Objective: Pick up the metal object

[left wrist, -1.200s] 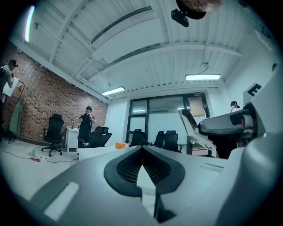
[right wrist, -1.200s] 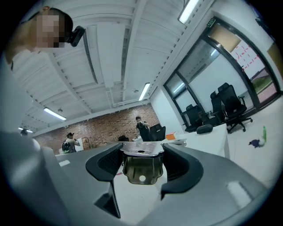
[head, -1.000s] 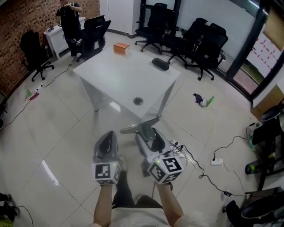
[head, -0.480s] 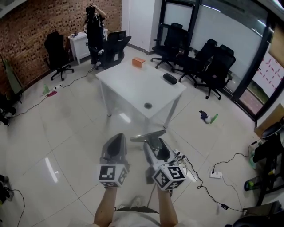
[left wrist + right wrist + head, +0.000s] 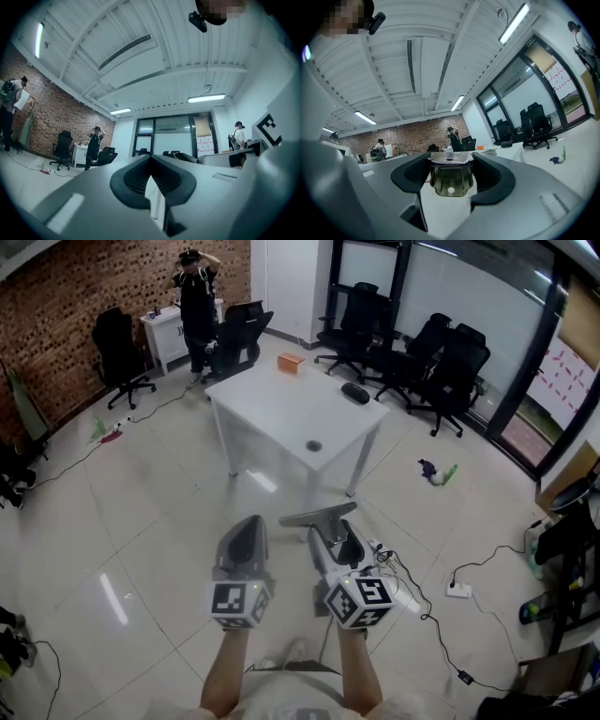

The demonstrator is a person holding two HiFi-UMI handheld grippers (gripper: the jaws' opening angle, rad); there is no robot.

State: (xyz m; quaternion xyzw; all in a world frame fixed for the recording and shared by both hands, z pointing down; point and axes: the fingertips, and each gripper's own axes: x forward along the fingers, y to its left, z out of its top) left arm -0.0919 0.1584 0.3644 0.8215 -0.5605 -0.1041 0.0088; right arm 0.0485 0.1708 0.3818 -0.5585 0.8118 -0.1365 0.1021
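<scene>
The metal object (image 5: pixel 317 516) is a flat, bent grey plate with a hole in it. My right gripper (image 5: pixel 330 532) is shut on it and holds it level above the tiled floor. In the right gripper view the plate (image 5: pixel 450 180) sits crosswise between the two dark pads (image 5: pixel 412 176) of the right gripper (image 5: pixel 451 163), touching both. My left gripper (image 5: pixel 247 538) hangs beside it on the left, shut and with nothing in it. In the left gripper view the left gripper (image 5: pixel 152 187) shows its pads meeting with only a thin sliver between them.
A white table (image 5: pixel 272 413) stands ahead with an orange box (image 5: pixel 292 362), a black item (image 5: pixel 355 393) and a small dark round thing (image 5: pixel 313 445) on it. Black office chairs (image 5: pixel 412 352) line the back. A person (image 5: pixel 197 306) stands far left. Cables and a power strip (image 5: pixel 457 589) lie at right.
The head view has swung, so the table now sits farther off and more to the centre. Both grippers keep their pose, and the metal plate stays in the right one.
</scene>
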